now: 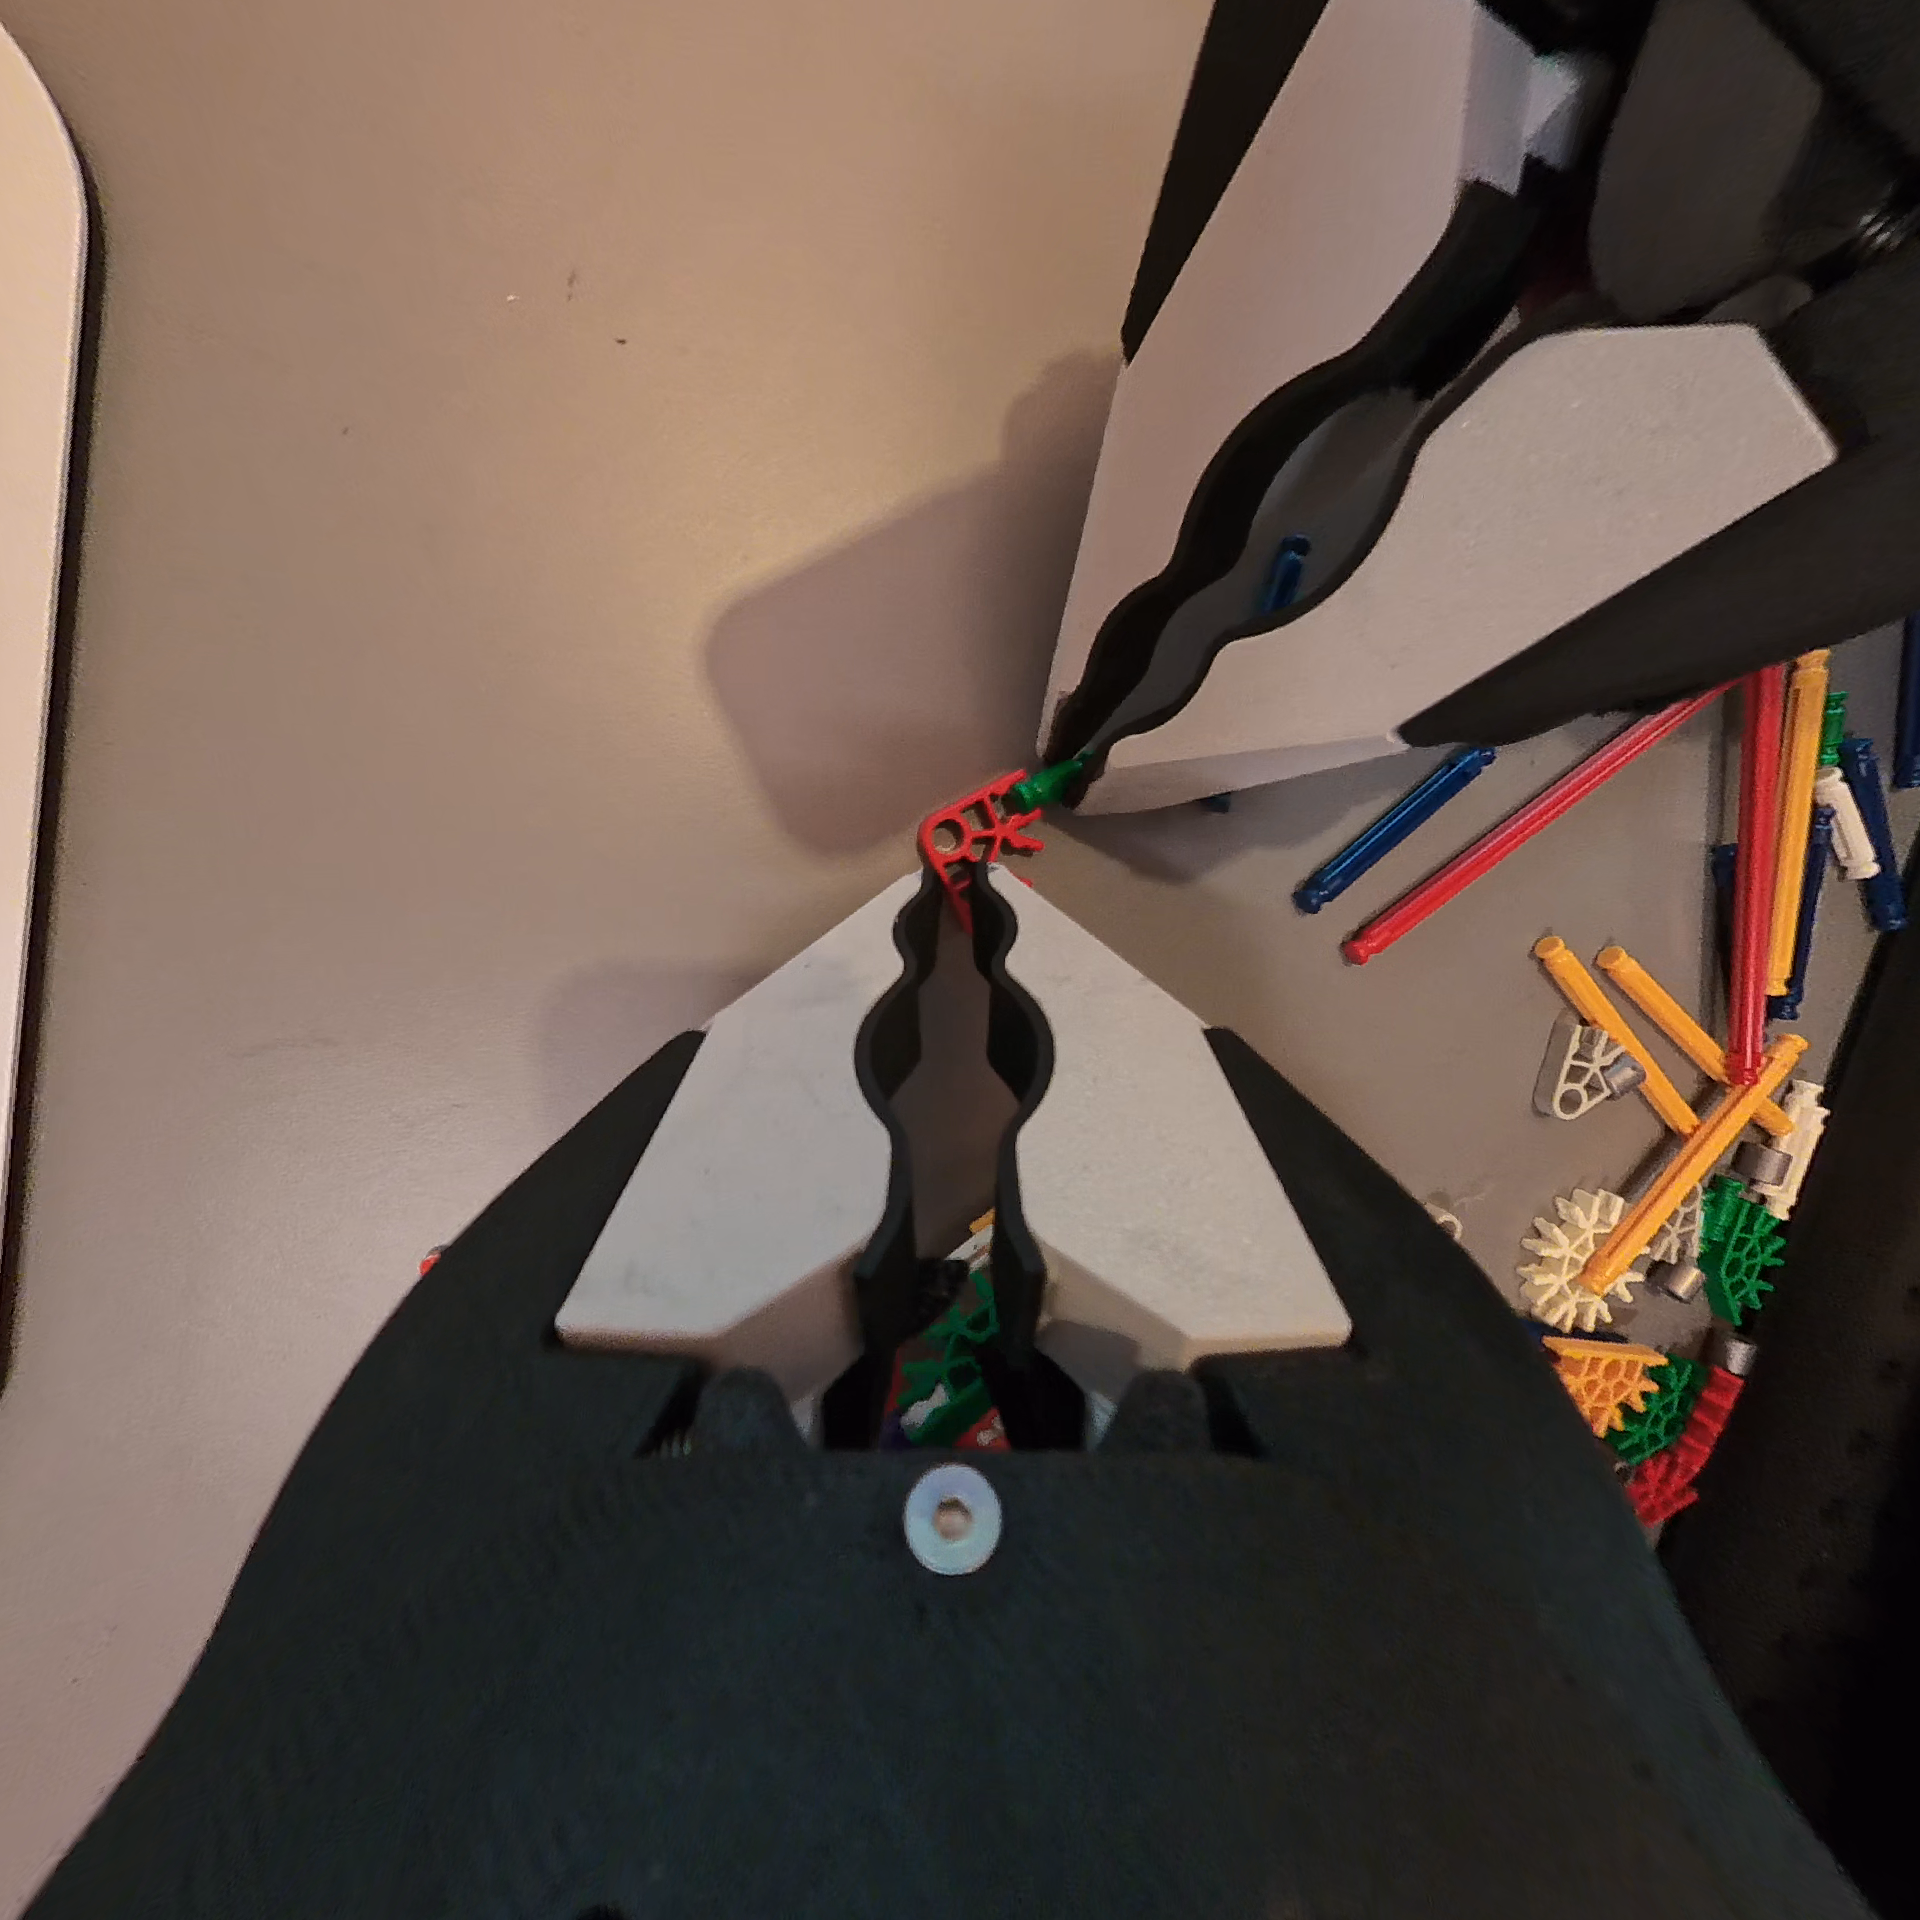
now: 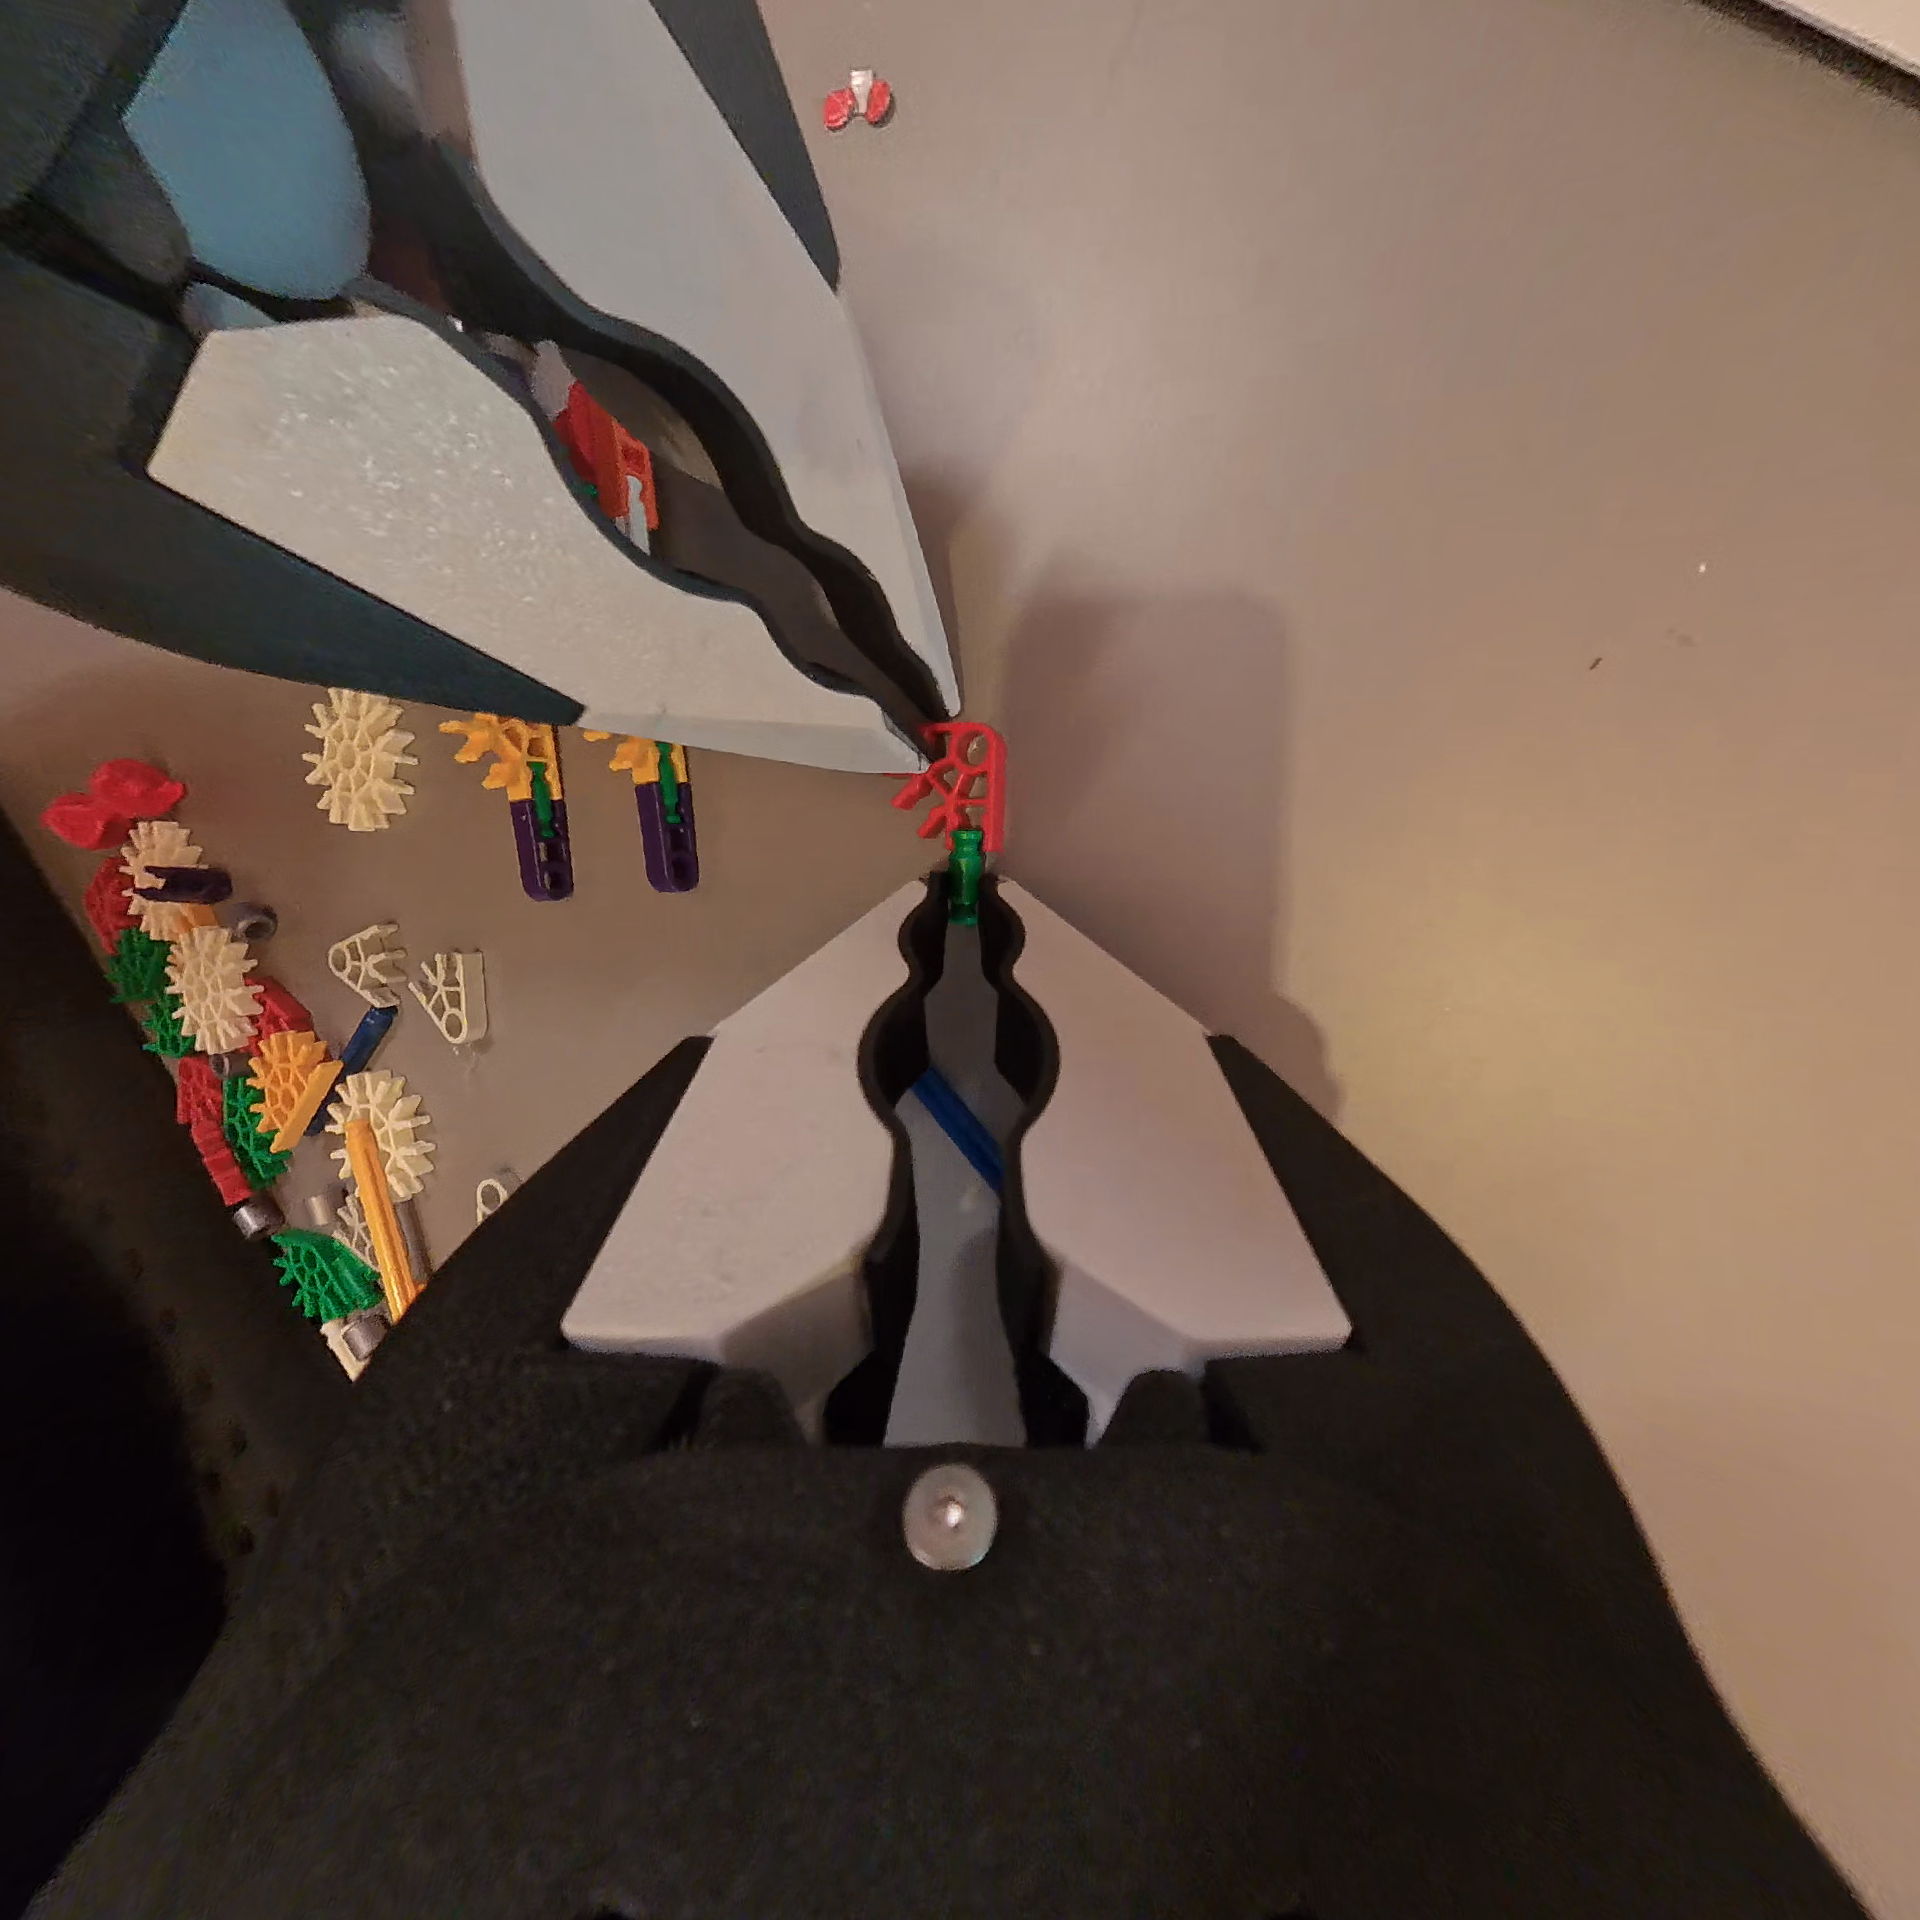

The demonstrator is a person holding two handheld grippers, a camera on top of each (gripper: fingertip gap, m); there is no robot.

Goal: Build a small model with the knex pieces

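Observation:
My left gripper is shut on a small red connector piece, held above the tan table. My right gripper is shut on a short green rod. The rod's tip meets a slot of the red connector. In the left wrist view the right gripper comes in from the upper right with the green rod at its tips. In the right wrist view the left gripper comes in from the upper left, pinching the connector's edge.
Loose building-toy pieces lie on the table: red, blue and yellow rods, white snowflake connectors, two yellow-and-purple assemblies, and green, red and grey bits. A small red piece lies apart. A white panel borders the left.

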